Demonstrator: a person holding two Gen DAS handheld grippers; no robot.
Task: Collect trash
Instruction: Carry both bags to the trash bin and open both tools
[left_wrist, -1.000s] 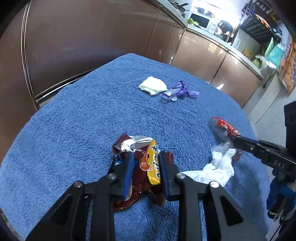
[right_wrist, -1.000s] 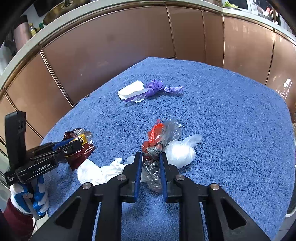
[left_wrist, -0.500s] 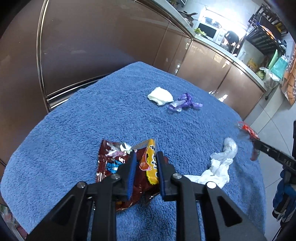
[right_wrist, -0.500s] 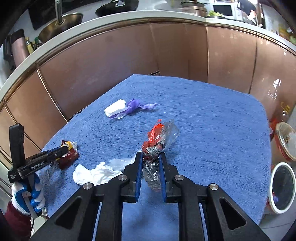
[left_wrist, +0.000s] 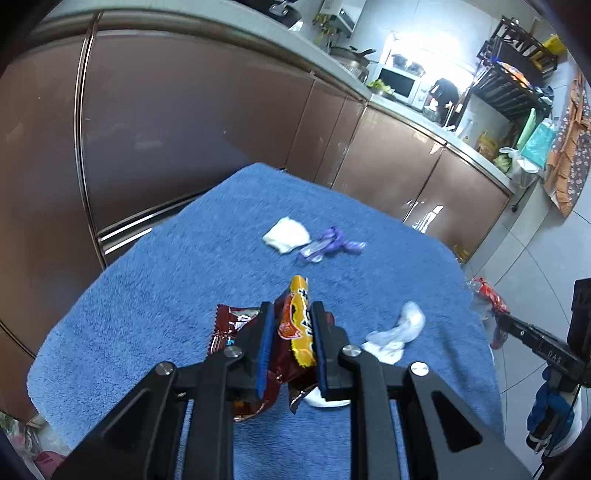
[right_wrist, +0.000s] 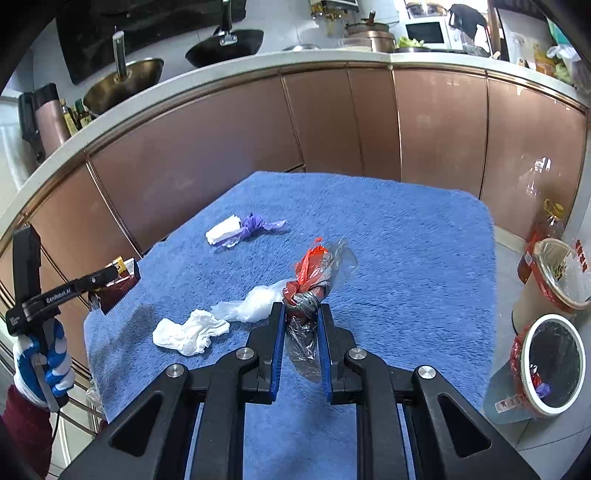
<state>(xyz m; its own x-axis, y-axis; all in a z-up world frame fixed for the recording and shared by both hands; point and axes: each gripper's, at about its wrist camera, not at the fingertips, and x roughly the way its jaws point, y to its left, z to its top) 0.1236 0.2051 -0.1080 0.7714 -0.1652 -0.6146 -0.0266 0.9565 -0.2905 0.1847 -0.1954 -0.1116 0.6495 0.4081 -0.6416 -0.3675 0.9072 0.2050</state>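
**Both wrappers lifted off the blue towel**

Both of your hands have risen since a second ago, and each piece of trash has come up with its tool. Your left tool is clamped on the brown and yellow snack wrapper, which a second ago lay crumpled on the towel and now hangs clear of it; its jaws have just been closing, with the wrapper pinched between them. Your right tool is closed tight on the red and clear plastic bag, gripping it at the knotted middle, so the red end sticks up beyond the fingertips and the clear tail hangs between the pads.

On the bench, the blue towel carries what remains: a crumpled white tissue touching a wad of clear white plastic near your right tool, and farther off a folded white paper just beside a purple wrapper. Your gloved left hand shows at the left edge of the right view. Two lined bins stand on the floor to the right of the bench.
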